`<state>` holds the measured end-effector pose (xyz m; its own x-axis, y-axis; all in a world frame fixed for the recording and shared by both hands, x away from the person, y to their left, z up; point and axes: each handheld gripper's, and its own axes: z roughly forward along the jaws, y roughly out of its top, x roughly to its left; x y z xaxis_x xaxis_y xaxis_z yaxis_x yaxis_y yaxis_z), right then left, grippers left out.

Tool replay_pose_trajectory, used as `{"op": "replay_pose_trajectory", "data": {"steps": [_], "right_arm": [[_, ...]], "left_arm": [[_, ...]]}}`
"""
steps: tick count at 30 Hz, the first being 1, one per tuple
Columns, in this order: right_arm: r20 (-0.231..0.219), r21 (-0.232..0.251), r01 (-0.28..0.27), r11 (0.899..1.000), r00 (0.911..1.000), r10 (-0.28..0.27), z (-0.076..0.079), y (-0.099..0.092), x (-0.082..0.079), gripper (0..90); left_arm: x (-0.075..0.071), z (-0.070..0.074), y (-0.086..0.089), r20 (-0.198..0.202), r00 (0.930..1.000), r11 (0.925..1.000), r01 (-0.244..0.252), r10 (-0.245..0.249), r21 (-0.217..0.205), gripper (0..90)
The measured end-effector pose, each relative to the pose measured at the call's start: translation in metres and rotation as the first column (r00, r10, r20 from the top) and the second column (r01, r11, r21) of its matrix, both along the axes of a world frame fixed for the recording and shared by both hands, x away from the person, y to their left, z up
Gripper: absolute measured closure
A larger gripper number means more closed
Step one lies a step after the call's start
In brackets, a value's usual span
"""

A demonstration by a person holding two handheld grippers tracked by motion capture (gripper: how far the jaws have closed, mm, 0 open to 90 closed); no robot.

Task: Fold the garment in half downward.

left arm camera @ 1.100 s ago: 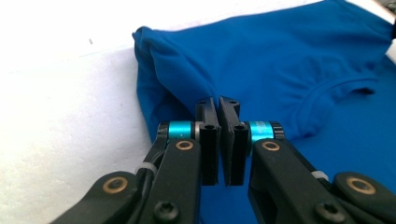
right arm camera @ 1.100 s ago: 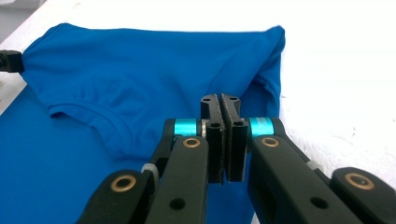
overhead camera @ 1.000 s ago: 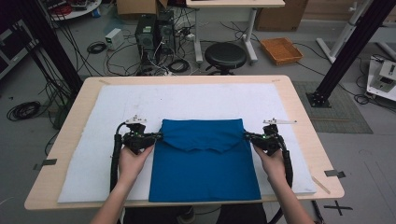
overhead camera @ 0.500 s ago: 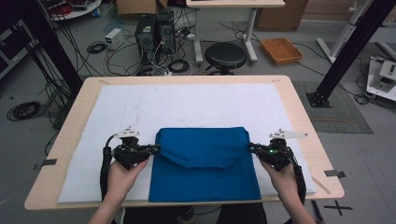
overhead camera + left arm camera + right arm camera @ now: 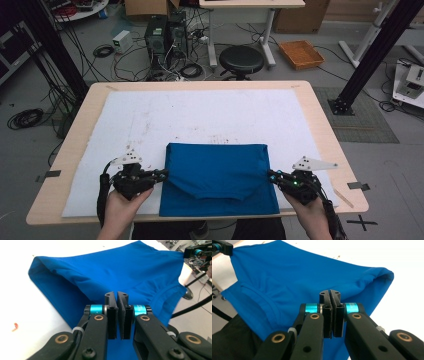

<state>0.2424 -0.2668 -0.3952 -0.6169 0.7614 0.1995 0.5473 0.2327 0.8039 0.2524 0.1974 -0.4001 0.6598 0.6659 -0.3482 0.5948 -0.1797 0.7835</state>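
Note:
A blue shirt [image 5: 215,172] lies folded on the white mat [image 5: 200,115], its collar edge on top and toward the near side. My left gripper [image 5: 164,175] is shut on the left edge of the top layer, and my right gripper [image 5: 270,175] is shut on the right edge. In the left gripper view the jaws [image 5: 116,293] meet on the blue cloth [image 5: 112,270], with the other gripper [image 5: 197,251] far off at the top right. In the right gripper view the jaws [image 5: 329,293] pinch the shirt [image 5: 299,270] the same way.
The wooden table [image 5: 200,85] borders the mat on all sides. Behind it on the floor are a black stool [image 5: 241,59], an orange crate [image 5: 301,53], computer towers [image 5: 165,32] and loose cables. A black frame post [image 5: 370,55] stands at the right.
Both grippers have come toward the near edge of the table with the shirt's top layer, laying it over the lower part. The folded shirt now looks shorter front to back.

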Motion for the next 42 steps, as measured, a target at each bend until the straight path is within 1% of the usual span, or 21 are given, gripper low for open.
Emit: {"op": "replay_pose_trajectory", "data": {"steps": [2, 6, 12, 15, 17, 19, 20, 24, 25, 26, 27, 28, 30, 31, 33, 35, 37, 38, 39, 40, 42], "right_arm": [[0.006, -0.005, 0.000, 1.000, 1.0000, 0.000, -0.001, -0.001, -0.007, 89.4], [0.009, -0.005, 0.000, 1.000, 1.0000, 0.000, -0.003, -0.004, -0.017, 89.4], [0.016, -0.006, -0.010, 1.000, 0.9998, 0.010, -0.003, -0.007, -0.032, 89.3], [0.014, -0.021, -0.015, 1.000, 0.9998, 0.016, -0.006, -0.006, -0.038, 89.3], [0.013, -0.029, -0.016, 0.999, 0.9998, 0.017, -0.008, -0.006, -0.040, 89.3], [0.005, -0.037, -0.017, 0.999, 0.9998, 0.017, -0.012, -0.005, -0.041, 89.3], [0.003, -0.041, -0.016, 0.999, 0.9999, 0.016, -0.013, -0.006, -0.041, 89.3], [-0.002, -0.062, -0.016, 0.998, 0.9999, 0.016, -0.019, -0.004, -0.041, 88.1], [0.002, -0.067, -0.017, 0.998, 0.9998, 0.017, -0.020, -0.003, -0.041, 85.8], [0.005, -0.072, -0.014, 0.997, 0.9999, 0.015, -0.020, -0.003, -0.041, 82.8], [0.014, -0.073, -0.011, 0.997, 0.9998, 0.012, -0.020, -0.004, -0.040, 80.3], [0.016, -0.071, -0.003, 0.997, 0.9999, 0.004, -0.019, -0.005, -0.039, 79.7], [0.041, -0.069, 0.020, 0.997, 0.9990, -0.017, -0.015, -0.007, -0.034, 75.6], [0.051, -0.067, 0.030, 0.997, 0.9984, -0.026, -0.013, -0.009, -0.030, 75.2], [0.072, -0.069, 0.057, 0.996, 0.9961, -0.052, -0.010, -0.011, -0.018, 72.7], [0.079, -0.065, 0.089, 0.994, 0.9934, -0.083, -0.008, -0.013, -0.002, 71.5], [0.088, -0.059, 0.122, 0.991, 0.9893, -0.116, -0.007, -0.015, 0.018, 70.2], [0.076, -0.054, 0.133, 0.990, 0.9888, -0.129, -0.008, -0.015, 0.028, 68.7], [0.071, -0.049, 0.143, 0.988, 0.9876, -0.140, -0.009, -0.015, 0.037, 67.5], [0.072, -0.052, 0.158, 0.986, 0.9855, -0.154, -0.011, -0.015, 0.046, 67.2], [0.040, -0.043, 0.177, 0.983, 0.9836, -0.176, -0.016, -0.015, 0.066, 65.6]], "left_arm": [[-0.007, 0.000, -0.001, 0.001, 1.0000, 1.0000, 0.005, -0.005, -0.006, 86.7], [-0.018, 0.000, 0.000, 0.010, 0.9998, 0.9998, 0.018, -0.018, 0.002, 86.7], [-0.028, -0.001, 0.001, -0.001, 0.9996, 0.9995, 0.030, -0.030, 0.014, 86.7], [-0.032, -0.004, 0.000, -0.004, 0.9995, 0.9989, 0.032, -0.031, 0.034, 86.7], [-0.034, -0.007, 0.000, -0.011, 0.9994, 0.9987, 0.034, -0.033, 0.038, 86.7], [-0.036, -0.010, -0.002, -0.017, 0.9992, 0.9979, 0.037, -0.036, 0.053, 86.7], [-0.037, -0.012, -0.003, -0.016, 0.9992, 0.9969, 0.037, -0.036, 0.069, 86.7], [-0.036, -0.020, -0.005, -0.025, 0.9991, 0.9941, 0.035, -0.033, 0.103, 86.5], [-0.036, -0.021, -0.005, -0.018, 0.9994, 0.9932, 0.031, -0.029, 0.112, 85.6], [-0.036, -0.022, -0.004, -0.009, 0.9998, 0.9920, 0.018, -0.017, 0.125, 81.5], [-0.035, -0.022, -0.003, -0.004, 1.0000, 0.9919, 0.002, -0.002, 0.127, 74.7], [-0.033, -0.021, -0.002, 0.009, 0.9999, 0.9920, -0.014, 0.013, 0.125, 70.7], [-0.028, -0.018, 0.001, 0.043, 0.9978, 0.9897, -0.055, 0.050, 0.132, 62.0], [-0.022, -0.015, 0.002, 0.062, 0.9956, 0.9878, -0.078, 0.071, 0.135, 58.5], [-0.010, -0.013, 0.004, 0.085, 0.9913, 0.9838, -0.111, 0.100, 0.141, 56.3], [0.008, -0.011, 0.006, 0.100, 0.9856, 0.9784, -0.149, 0.136, 0.143, 55.1], [0.024, -0.011, 0.005, 0.104, 0.9813, 0.9746, -0.176, 0.162, 0.139, 55.1], [0.033, -0.012, 0.005, 0.101, 0.9806, 0.9730, -0.181, 0.168, 0.143, 54.4], [0.043, -0.013, 0.004, 0.093, 0.9804, 0.9723, -0.186, 0.174, 0.142, 53.7], [0.051, -0.015, 0.003, 0.085, 0.9794, 0.9695, -0.194, 0.183, 0.150, 53.3], [0.069, -0.019, 0.001, 0.069, 0.9775, 0.9652, -0.208, 0.200, 0.158, 52.0]]}}
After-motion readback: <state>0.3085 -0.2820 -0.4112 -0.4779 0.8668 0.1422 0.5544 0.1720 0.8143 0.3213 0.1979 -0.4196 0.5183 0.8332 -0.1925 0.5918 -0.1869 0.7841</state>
